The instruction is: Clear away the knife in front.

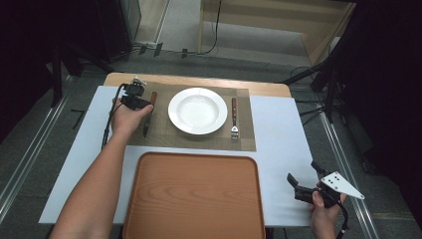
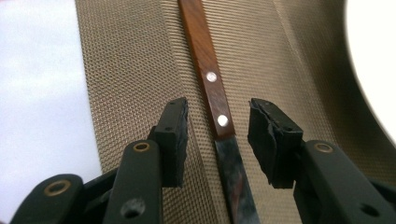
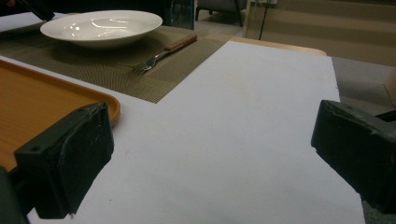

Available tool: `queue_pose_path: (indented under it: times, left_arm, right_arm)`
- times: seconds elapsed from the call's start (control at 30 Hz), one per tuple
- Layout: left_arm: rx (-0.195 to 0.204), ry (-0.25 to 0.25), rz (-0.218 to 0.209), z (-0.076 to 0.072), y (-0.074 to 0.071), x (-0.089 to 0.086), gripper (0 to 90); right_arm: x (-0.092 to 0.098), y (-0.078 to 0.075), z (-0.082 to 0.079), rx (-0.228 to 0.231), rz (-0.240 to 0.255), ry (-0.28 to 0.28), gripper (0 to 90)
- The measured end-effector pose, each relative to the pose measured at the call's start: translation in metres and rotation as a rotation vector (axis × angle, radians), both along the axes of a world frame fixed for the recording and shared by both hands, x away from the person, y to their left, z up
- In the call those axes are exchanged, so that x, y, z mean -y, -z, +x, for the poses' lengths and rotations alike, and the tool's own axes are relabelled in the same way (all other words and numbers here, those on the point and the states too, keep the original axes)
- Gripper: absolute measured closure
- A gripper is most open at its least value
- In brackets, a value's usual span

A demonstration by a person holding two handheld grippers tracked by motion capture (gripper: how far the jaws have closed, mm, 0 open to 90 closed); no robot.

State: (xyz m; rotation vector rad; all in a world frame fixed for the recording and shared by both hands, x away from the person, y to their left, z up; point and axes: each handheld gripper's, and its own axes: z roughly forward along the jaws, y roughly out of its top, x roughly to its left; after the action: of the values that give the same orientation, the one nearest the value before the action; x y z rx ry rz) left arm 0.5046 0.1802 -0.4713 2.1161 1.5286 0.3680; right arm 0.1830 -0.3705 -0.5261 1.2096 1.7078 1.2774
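L gripper [image 2: 218, 135] is over the knife [image 2: 215, 112], jaws straddling it at the joint where wood handle meets blade. Pads sit either side w/ a gap on both, so spread, not pinching yet. Knife's long axis runs straight away from my fingers, handle far, blade toward me, square to the closing direction, so a plain close should catch it across the narrow width. Pads look low, near the placemat [image 2: 130, 70], can't tell if touching.

In the high view the knife [image 1: 149, 115] lies on the mat's L edge, just beside the white plate [image 1: 197, 110], parallel to the fork [image 1: 234, 118] on the plate's other side. L hand [image 1: 127, 117] is right on it; R gripper [image 1: 318, 185] is well apart at the near R corner, jaws wide open, nothing between them, hovering over bare white tabletop [image 3: 243, 116].

Surface: woven mat, looks grippy; thin flat blade may be hard to get under. Wooden tray [image 1: 194, 199] sits near me, nothing on it. Room dim, stands and cables around the table.
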Motion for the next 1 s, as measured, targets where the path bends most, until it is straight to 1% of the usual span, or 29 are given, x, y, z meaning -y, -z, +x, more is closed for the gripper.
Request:
queue_pose_path:
  times: [0.07,0.1,0.13,0.23,0.3,0.37,0.43,0.47,0.53,0.57,0.6,0.73,0.8,0.83,0.87,0.93,1.0]
  left_arm:
    - [0.007,-0.025,-0.010,0.002,0.004,0.002,56.3]
    - [0.009,-0.028,-0.010,0.005,0.007,0.005,58.2]
    - [0.009,-0.028,-0.010,0.005,0.007,0.005,58.2]
    - [0.014,-0.037,0.022,0.009,0.009,0.010,58.3]
    - [0.004,-0.043,0.026,0.011,0.013,0.011,58.4]
    - [0.009,-0.040,0.031,0.011,0.013,0.012,59.5]
    - [0.006,-0.048,0.027,0.012,0.013,0.013,60.7]
    - [0.001,-0.042,0.021,0.012,0.013,0.013,63.0]
    - [-0.003,-0.031,0.038,0.011,0.012,0.014,63.5]
    - [-0.004,-0.025,0.057,0.011,0.012,0.015,65.9]
    - [-0.004,-0.025,0.057,0.011,0.012,0.015,66.4]
    - [0.001,-0.019,0.095,0.011,0.012,0.017,69.7]
    - [-0.004,-0.022,0.093,0.011,0.012,0.017,72.6]
    - [-0.008,-0.013,0.097,0.012,0.012,0.016,73.5]
    - [-0.008,-0.013,0.097,0.012,0.012,0.016,75.3]
    - [-0.009,0.004,0.105,0.012,0.012,0.016,75.4]
    - [-0.020,-0.005,0.103,0.013,0.011,0.016,75.5]
  right_arm:
    - [0.000,0.000,0.000,0.000,0.003,-0.002,0.0]
    - [0.001,0.000,0.000,0.000,0.005,-0.004,0.0]
    - [0.001,0.000,0.000,0.000,0.005,-0.004,0.0]
    - [0.001,0.000,0.000,0.002,0.003,-0.007,0.0]
    - [0.001,0.000,0.000,0.001,0.003,-0.008,0.0]
    - [0.000,0.000,0.000,0.003,0.001,-0.009,0.0]
    - [0.000,0.000,0.000,0.002,0.002,-0.008,0.0]
    - [0.000,0.000,0.000,0.002,0.002,-0.007,0.0]
    - [0.000,0.000,0.000,0.001,0.000,-0.006,0.0]
    - [0.000,0.000,0.000,0.002,-0.003,-0.006,0.0]
    - [0.000,0.000,0.000,0.002,-0.003,-0.006,0.0]
    - [-0.001,0.000,0.001,-0.002,-0.005,-0.007,0.0]
    - [0.000,0.000,0.001,-0.003,0.001,-0.005,0.0]
    - [0.001,0.000,0.001,-0.004,0.012,-0.003,0.0]
    - [0.001,0.000,0.001,-0.004,0.012,-0.003,0.0]
    - [0.002,0.000,0.001,-0.002,0.018,-0.003,0.0]
    - [0.002,0.000,0.001,-0.002,0.015,-0.003,0.0]
